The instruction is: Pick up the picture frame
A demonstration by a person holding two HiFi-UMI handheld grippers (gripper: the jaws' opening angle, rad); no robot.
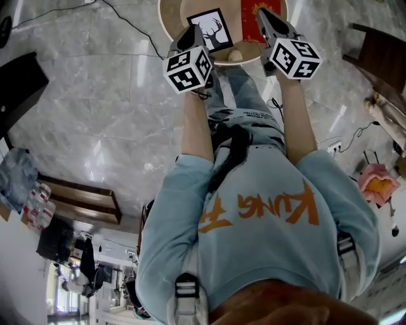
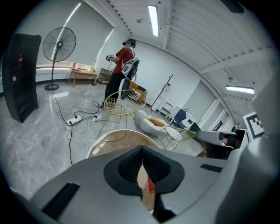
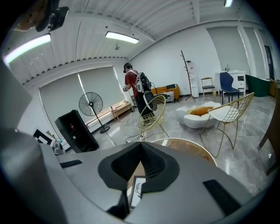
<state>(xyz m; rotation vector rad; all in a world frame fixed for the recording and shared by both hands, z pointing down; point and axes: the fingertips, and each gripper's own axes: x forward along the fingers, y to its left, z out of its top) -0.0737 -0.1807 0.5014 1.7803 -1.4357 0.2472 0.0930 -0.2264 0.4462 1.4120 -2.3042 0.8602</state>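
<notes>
Your left gripper and right gripper are both empty, jaws pressed together, and hang over the near edge of the desk. Just beyond them, the frame seems to lie face up on the desk, between the two grippers and untouched. So the pickup hasn't started. You'll need to spread a gripper, close it on the frame's edge and lift.

Your head camera looks steeply down past your chest onto the round table. The cameras on your left gripper and right gripper sit close behind the jaws, facing across that table; both catch the standing fan
</notes>
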